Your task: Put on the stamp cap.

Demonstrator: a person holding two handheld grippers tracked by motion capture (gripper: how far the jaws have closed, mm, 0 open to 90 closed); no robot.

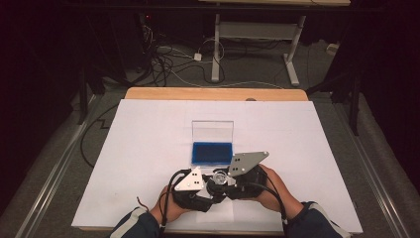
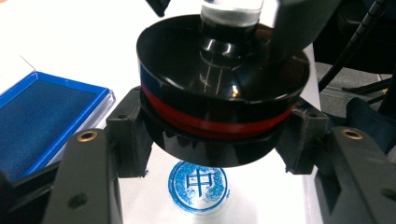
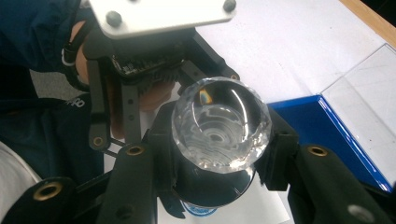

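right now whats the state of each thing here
stamp: lifted just above the paper, held by both grippers
left gripper: shut on the stamp's black base
right gripper: shut on the stamp near its clear knob
ink pad case: open, lid upright
stamp print: blue, on the paper

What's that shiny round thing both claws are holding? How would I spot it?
Start at the white sheet on the table and find the open blue ink pad. Just in front, the left gripper and right gripper clamp a round stamp: black body, red band, faceted clear knob, blue imprint beneath.
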